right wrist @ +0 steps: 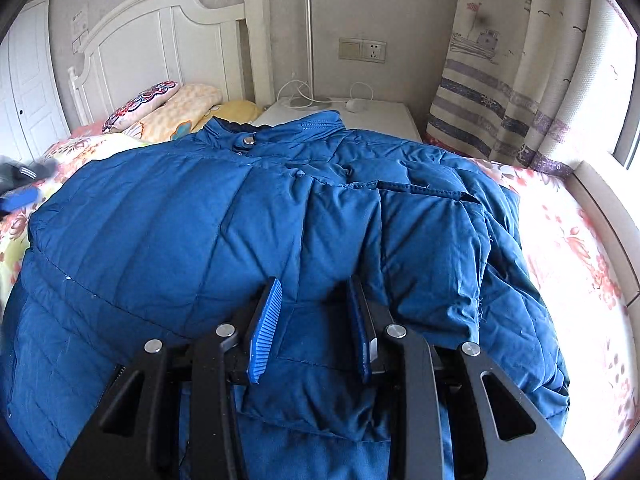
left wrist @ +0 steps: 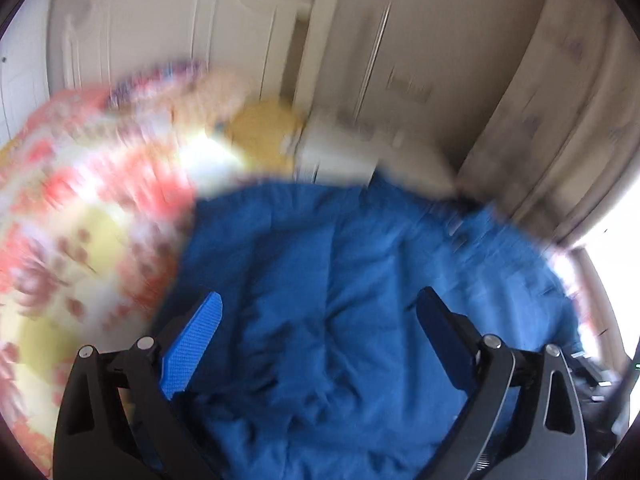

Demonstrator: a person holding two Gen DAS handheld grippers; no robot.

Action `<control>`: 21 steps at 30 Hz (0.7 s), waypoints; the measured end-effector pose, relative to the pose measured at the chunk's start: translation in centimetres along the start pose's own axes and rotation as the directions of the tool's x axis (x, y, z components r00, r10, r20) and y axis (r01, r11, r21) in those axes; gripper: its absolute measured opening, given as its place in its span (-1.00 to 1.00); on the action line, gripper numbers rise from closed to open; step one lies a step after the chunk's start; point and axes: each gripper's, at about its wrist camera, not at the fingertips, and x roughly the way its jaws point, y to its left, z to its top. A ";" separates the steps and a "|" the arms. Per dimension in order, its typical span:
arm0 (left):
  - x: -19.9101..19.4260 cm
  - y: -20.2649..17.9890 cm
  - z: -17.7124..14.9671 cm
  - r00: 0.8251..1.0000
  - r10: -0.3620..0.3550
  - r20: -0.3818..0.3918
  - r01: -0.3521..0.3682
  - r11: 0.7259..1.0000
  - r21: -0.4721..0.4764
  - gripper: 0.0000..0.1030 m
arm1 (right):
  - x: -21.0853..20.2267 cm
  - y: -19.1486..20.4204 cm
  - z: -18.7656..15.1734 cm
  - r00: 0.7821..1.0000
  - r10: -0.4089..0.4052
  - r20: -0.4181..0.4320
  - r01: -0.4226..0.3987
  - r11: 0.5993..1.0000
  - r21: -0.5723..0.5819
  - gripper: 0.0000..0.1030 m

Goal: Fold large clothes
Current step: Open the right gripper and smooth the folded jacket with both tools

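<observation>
A big blue padded jacket (right wrist: 160,208) lies spread front-up on the bed, its collar (right wrist: 280,132) toward the headboard. One sleeve (right wrist: 432,240) is folded across its right side. My right gripper (right wrist: 314,280) sits at the near middle of the jacket, its jaws narrow and closed on a puffy fold of the blue cloth. In the blurred left wrist view, my left gripper (left wrist: 320,294) hangs wide open over the jacket (left wrist: 320,232) with nothing between its fingers. It also shows as a dark blur (right wrist: 20,196) at the jacket's left edge in the right wrist view.
The bed has a floral sheet (right wrist: 568,248), and pillows (right wrist: 176,108) lie against the white headboard (right wrist: 160,40). A white nightstand (right wrist: 380,116) with a cable stands behind the collar. A striped curtain (right wrist: 500,80) and a window ledge (right wrist: 608,200) close off the right side.
</observation>
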 end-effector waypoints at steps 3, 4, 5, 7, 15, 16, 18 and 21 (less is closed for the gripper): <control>1.8 -2.0 -1.3 0.992 0.120 0.024 -0.122 0.985 0.125 0.96 | 0.0 -0.1 0.0 1.000 0.008 0.002 -0.008 1.000 0.002 -0.51; 1.6 -2.8 -1.3 0.989 0.146 0.017 -0.147 0.977 0.152 0.95 | 0.0 -0.1 0.0 1.000 0.009 0.001 -0.009 1.000 0.002 -0.51; 1.2 -3.1 -1.1 0.992 0.129 0.012 -0.129 0.981 0.146 0.94 | 0.0 -0.1 0.1 1.000 0.009 0.000 -0.009 1.000 0.005 -0.51; -1.3 -3.7 0.0 0.997 0.021 0.075 -0.028 0.996 0.085 0.92 | 0.0 0.0 0.1 1.000 0.009 -0.001 -0.009 1.000 0.005 -0.51; 2.8 -13.0 1.1 1.000 0.005 0.012 -0.008 0.960 0.280 0.95 | 0.0 -0.1 0.1 1.000 0.009 0.004 -0.009 1.000 0.006 -0.51; 4.5 -13.8 0.2 0.999 0.038 -0.023 -0.029 0.952 0.304 0.96 | 0.0 -0.1 0.1 1.000 0.010 0.005 -0.010 1.000 0.008 -0.51; 5.5 -14.2 -0.8 0.998 0.063 0.028 -0.069 0.941 0.330 0.96 | 0.0 -0.3 0.1 1.000 0.015 0.008 -0.015 1.000 0.012 -0.51; 4.3 -13.3 -0.3 0.999 0.031 -0.018 -0.024 0.949 0.314 0.95 | 0.0 -0.3 0.1 1.000 0.017 0.007 -0.018 1.000 0.015 -0.51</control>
